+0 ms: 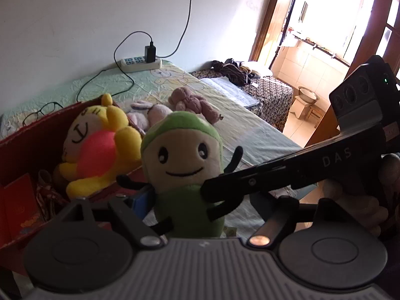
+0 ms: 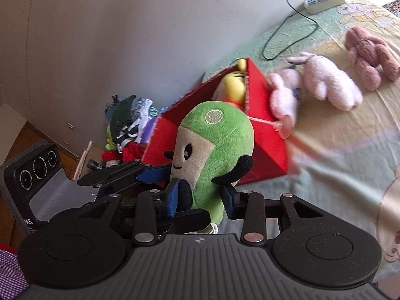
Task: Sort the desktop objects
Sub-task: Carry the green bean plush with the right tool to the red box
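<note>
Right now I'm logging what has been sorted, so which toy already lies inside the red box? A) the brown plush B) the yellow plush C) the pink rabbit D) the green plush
B: the yellow plush lies inside the red box, while the green plush is held up in front of the box between the right gripper fingers, and the pink and brown toys lie on the bed.
</note>
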`<action>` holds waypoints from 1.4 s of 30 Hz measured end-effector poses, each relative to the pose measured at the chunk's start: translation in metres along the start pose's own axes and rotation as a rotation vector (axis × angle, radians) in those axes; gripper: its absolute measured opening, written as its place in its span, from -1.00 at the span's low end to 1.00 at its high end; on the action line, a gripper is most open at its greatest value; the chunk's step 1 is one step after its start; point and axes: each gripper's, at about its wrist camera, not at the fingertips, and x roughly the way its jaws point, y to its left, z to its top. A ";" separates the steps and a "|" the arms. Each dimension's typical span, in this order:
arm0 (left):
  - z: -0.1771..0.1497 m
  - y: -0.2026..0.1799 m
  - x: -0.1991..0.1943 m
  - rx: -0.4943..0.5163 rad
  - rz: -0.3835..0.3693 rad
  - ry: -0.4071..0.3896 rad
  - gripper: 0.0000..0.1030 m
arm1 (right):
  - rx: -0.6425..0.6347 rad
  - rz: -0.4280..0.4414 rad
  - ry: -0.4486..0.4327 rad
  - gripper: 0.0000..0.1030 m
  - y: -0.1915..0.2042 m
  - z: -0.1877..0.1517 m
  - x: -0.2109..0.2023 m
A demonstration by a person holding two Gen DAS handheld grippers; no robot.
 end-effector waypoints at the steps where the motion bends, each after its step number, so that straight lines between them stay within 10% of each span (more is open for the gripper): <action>1: -0.002 0.003 -0.008 0.000 -0.001 -0.018 0.66 | -0.006 0.008 -0.004 -0.23 0.005 0.001 0.002; 25: 0.005 0.112 -0.046 -0.080 0.242 -0.162 0.68 | -0.197 0.109 -0.040 -0.22 0.055 0.052 0.118; 42: 0.003 0.177 0.028 -0.232 0.172 -0.027 0.68 | -0.282 -0.132 0.026 -0.22 0.051 0.067 0.165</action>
